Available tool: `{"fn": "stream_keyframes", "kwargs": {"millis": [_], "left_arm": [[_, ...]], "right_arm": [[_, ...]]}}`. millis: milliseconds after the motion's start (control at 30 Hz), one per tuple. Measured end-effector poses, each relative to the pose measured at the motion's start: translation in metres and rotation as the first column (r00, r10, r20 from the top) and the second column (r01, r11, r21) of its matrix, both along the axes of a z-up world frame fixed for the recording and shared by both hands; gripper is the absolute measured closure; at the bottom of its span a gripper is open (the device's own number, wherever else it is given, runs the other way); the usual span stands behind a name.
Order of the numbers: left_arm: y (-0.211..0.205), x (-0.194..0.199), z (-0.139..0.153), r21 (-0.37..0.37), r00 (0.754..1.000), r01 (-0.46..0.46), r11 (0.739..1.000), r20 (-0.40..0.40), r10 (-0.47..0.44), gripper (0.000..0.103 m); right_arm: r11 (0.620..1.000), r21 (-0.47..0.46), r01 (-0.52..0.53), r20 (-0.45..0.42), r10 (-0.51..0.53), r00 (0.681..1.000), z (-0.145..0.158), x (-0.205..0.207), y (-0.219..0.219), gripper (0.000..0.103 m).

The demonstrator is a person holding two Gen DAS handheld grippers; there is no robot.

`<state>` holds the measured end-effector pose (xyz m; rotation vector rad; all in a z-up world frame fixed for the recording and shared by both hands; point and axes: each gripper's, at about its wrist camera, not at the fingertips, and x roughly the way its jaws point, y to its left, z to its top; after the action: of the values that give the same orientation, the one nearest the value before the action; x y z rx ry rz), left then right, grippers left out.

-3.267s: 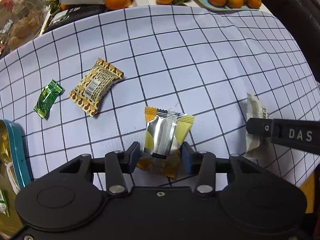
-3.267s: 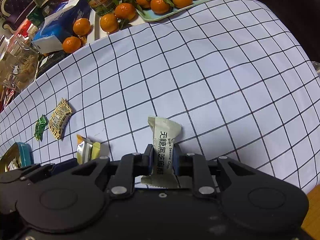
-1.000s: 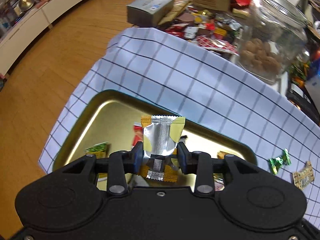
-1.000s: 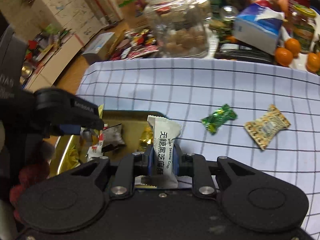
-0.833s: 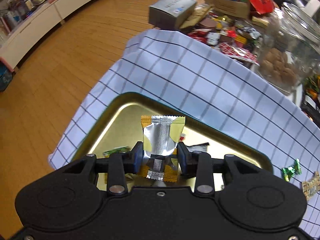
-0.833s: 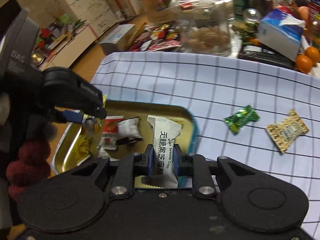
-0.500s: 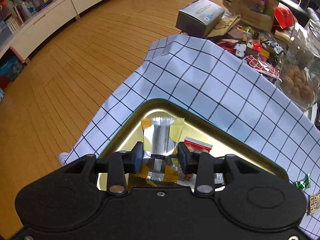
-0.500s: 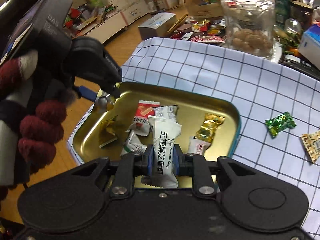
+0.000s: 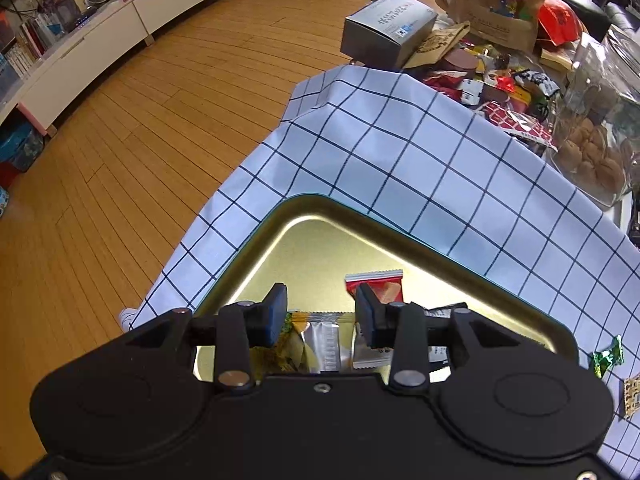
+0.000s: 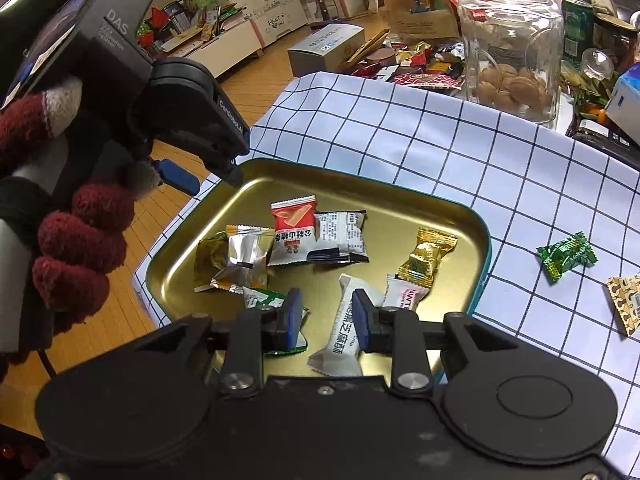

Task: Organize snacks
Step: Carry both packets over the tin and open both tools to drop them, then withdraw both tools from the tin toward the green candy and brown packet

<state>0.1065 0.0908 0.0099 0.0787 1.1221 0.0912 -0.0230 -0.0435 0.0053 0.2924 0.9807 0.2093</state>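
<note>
A gold tin tray (image 10: 404, 202) with a teal rim lies on the checked cloth and holds several wrapped snacks. My left gripper (image 9: 320, 312) is open above the tray's left end (image 9: 320, 240); the silver-and-yellow packet (image 9: 324, 344) lies in the tray below it, also seen in the right wrist view (image 10: 242, 256). My right gripper (image 10: 326, 314) is open over the tray's near side, and the white sesame packet (image 10: 342, 330) lies in the tray between its fingers. A green candy (image 10: 566, 254) and a patterned brown packet (image 10: 624, 306) lie on the cloth to the right.
A glass jar of walnuts (image 10: 510, 48), boxes and loose wrappers crowd the table's far edge. The cloth's corner hangs over the table edge (image 9: 320, 92) beside the wooden floor. The left hand-held gripper body (image 10: 132, 92) hangs over the tray's left corner.
Both grippers have opened. The silver-and-yellow packet and the white sesame packet have dropped from the jaws into the tray.
</note>
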Motion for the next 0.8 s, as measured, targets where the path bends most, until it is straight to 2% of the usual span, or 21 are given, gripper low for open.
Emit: {"fn": "stream_keyframes", "kwargs": {"millis": [500, 800], "left_arm": [[-0.040, -0.012, -0.004, 0.012, 0.997, 0.082, 0.997, -0.016, -0.082, 0.056], [-0.079, -0.024, -0.009, -0.007, 0.988, 0.152, 0.988, -0.036, -0.152, 0.056]], "right_arm": [[0.994, -0.035, 0.103, -0.013, -0.104, 0.995, 0.002, -0.009, -0.031, 0.071], [0.968, -0.057, 0.243, -0.090, -0.248, 0.965, -0.006, -0.014, -0.075, 0.070]]}}
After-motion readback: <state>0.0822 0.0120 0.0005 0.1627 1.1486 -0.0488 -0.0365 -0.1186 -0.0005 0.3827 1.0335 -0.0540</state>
